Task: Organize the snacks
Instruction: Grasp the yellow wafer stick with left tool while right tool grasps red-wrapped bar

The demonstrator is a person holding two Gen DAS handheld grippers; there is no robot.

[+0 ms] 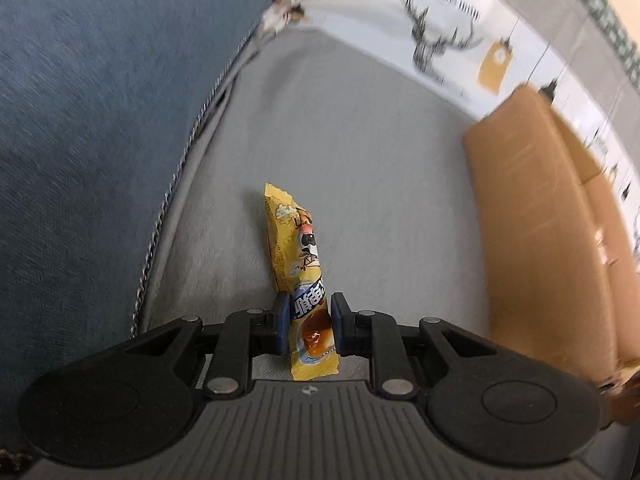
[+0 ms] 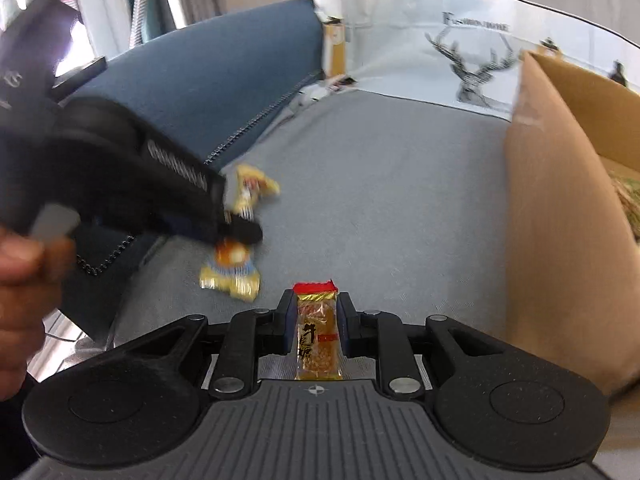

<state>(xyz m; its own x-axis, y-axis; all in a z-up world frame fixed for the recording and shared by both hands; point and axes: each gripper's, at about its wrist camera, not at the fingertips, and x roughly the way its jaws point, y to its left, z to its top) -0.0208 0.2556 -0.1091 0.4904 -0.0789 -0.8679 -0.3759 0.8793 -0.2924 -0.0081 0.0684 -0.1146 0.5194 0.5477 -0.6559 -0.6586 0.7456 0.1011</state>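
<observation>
My left gripper (image 1: pixel 309 328) is shut on a long yellow snack packet (image 1: pixel 298 256), which sticks out forward above the grey cushion (image 1: pixel 352 152). In the right wrist view the left gripper (image 2: pixel 236 232) shows blurred at the left, with the yellow packet (image 2: pixel 234 276) hanging from it. My right gripper (image 2: pixel 316 328) is shut on a small gold snack bar with a red end (image 2: pixel 318 340). A brown cardboard box (image 2: pixel 560 216) stands at the right; it also shows in the left wrist view (image 1: pixel 536 220).
A blue sofa back (image 1: pixel 88 128) rises at the left, with a zip along its seam. A white bag with a deer print (image 2: pixel 472 68) lies behind the cushion. A person's hand (image 2: pixel 20 280) holds the left gripper.
</observation>
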